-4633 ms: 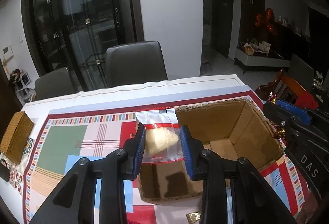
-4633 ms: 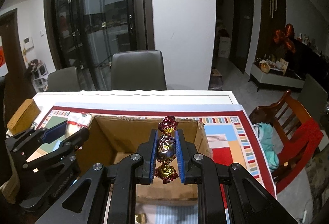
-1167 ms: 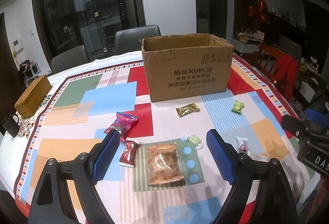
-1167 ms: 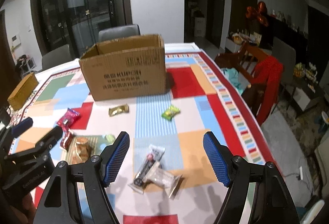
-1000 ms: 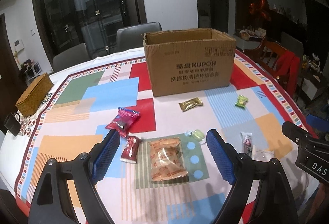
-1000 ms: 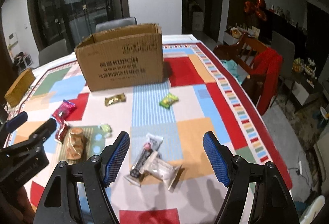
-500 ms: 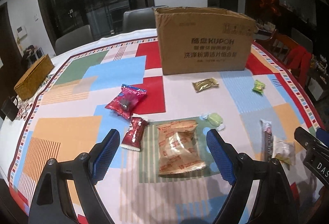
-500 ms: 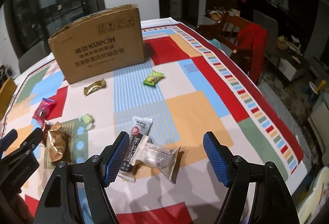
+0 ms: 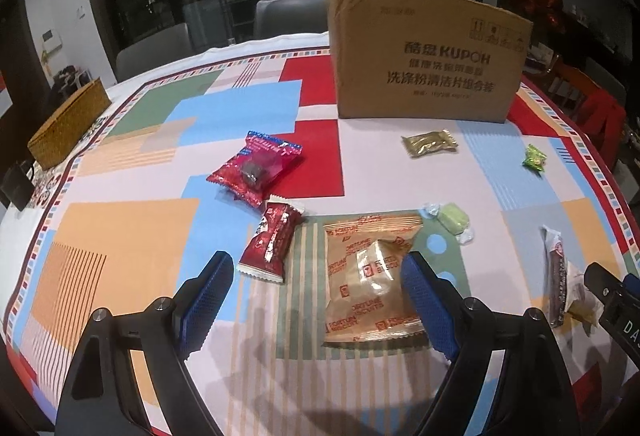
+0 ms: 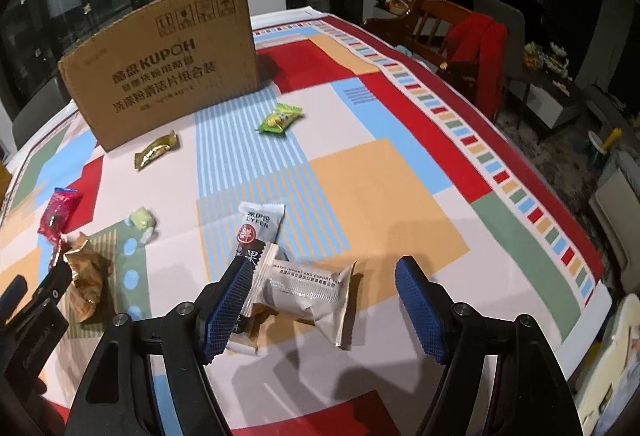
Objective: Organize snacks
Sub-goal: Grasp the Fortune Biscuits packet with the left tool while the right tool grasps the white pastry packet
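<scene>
While both tools hang low over the patchwork-coloured tablecloth [image 9: 120, 236], the left gripper [image 9: 316, 288] has its blue-padded jaws spread wide, with the tan fortune-biscuit packet [image 9: 370, 276] lying flat between them and a small dark-red wrapped bar [image 9: 272, 240] just beside its left edge. A larger shiny red packet [image 9: 256, 166] lies farther back, near a gold foil sweet [image 9: 430, 143], a bright green wrapped candy [image 9: 535, 158] and a pale green sweet in clear wrap [image 9: 452, 218]. The right gripper [image 10: 322, 300] is likewise wide apart, holding nothing; a grey-white sealed pouch [image 10: 308, 288] lies between its fingers, resting partly over a white-and-black stick packet [image 10: 256, 232]. The brown cardboard box with printed lettering [image 10: 168, 68] stands upright at the far side of the cloth, well apart from both tools. A woven straw box [image 9: 68, 124] sits at the table's left edge
</scene>
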Tool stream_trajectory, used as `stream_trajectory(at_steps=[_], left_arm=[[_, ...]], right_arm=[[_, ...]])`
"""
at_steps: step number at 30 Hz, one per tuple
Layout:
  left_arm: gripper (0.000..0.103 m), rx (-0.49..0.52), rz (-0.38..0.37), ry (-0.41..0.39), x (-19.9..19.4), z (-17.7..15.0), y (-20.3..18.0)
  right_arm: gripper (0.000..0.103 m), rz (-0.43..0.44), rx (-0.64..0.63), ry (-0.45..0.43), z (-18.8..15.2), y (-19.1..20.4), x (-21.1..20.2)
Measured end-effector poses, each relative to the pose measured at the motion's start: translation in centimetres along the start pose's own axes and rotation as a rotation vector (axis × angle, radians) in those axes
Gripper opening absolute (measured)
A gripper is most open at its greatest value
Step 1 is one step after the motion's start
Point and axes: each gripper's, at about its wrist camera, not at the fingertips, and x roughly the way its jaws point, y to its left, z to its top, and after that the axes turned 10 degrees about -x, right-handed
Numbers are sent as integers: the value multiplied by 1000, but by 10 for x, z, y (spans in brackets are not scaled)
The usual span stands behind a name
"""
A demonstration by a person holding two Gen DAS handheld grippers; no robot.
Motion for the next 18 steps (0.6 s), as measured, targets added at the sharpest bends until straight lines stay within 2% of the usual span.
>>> stream_trajectory(at_steps=[15,18], left_arm=[[86,6,-24,43,17,-4,-11],[84,10,-26,63,23,-6,-14]], right_arm=[[75,12,28,72,-5,-4,21],[71,19,31,79,-7,-4,24]])
